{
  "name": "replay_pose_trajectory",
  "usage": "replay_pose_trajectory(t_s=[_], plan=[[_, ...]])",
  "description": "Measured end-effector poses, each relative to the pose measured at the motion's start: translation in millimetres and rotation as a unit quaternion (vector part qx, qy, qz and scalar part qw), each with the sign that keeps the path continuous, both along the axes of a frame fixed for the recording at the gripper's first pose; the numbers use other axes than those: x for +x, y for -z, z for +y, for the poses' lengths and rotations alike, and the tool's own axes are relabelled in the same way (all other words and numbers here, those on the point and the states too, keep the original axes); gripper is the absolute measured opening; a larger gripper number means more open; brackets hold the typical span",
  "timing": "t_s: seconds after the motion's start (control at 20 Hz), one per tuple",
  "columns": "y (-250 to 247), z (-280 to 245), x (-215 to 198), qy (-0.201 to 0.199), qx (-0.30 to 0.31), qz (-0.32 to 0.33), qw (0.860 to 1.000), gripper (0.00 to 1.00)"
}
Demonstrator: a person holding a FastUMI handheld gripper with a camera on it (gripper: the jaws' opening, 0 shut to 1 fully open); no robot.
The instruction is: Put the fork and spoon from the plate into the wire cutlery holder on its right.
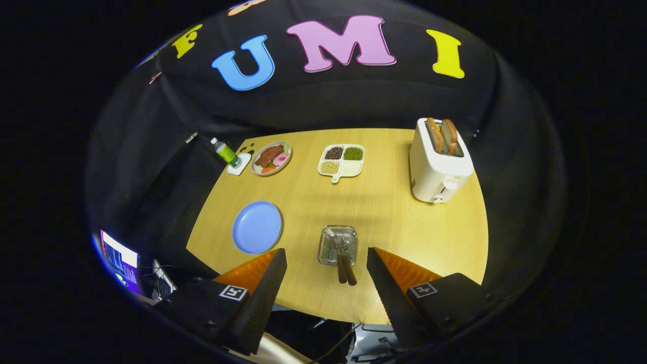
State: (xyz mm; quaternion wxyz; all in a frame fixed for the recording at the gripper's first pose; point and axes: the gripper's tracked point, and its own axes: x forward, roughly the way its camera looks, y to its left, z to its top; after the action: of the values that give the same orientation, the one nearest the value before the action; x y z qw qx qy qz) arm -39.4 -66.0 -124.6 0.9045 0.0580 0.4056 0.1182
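Note:
The wire cutlery holder (pixel 337 244) stands on the wooden table (pixel 394 222), just ahead of the gap between my fingers. The fork and spoon (pixel 345 267) stand in it with their brown handles pointing up toward me. The blue plate (pixel 257 227) lies bare to the holder's left, beyond my left finger. My gripper (pixel 326 263) hovers above the table's near edge, open, with nothing between its fingers (pixel 263 293).
A white toaster (pixel 437 161) with two bread slices stands at the far right. A white divided dish of beans (pixel 341 161), a plate of toy food (pixel 272 157) and a green bottle (pixel 226 151) on a coaster line the far side. A lit screen (pixel 120 262) sits off the table, lower left.

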Motion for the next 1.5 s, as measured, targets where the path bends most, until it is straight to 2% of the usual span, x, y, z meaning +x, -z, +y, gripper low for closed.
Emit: replay_pose_trajectory(t_s=[0.25, 0.5, 0.65, 0.9, 1.05, 1.3, 1.5], plan=[[-56, -3, -8, 0.036, 0.006, -0.094, 0.995, 0.99], [-117, 8, -12, 0.062, 0.012, -0.190, 0.980, 0.99], [-155, 12, -14, 0.074, 0.001, -0.258, 0.963, 0.99], [-206, 20, -18, 0.106, -0.003, -0.359, 0.927, 0.99], [-210, 21, -17, 0.114, -0.013, -0.382, 0.917, 0.99], [-212, 22, -2, 0.109, -0.006, -0.379, 0.919, 0.99], [-218, 21, 15, 0.108, 0.005, -0.391, 0.914, 0.99]])
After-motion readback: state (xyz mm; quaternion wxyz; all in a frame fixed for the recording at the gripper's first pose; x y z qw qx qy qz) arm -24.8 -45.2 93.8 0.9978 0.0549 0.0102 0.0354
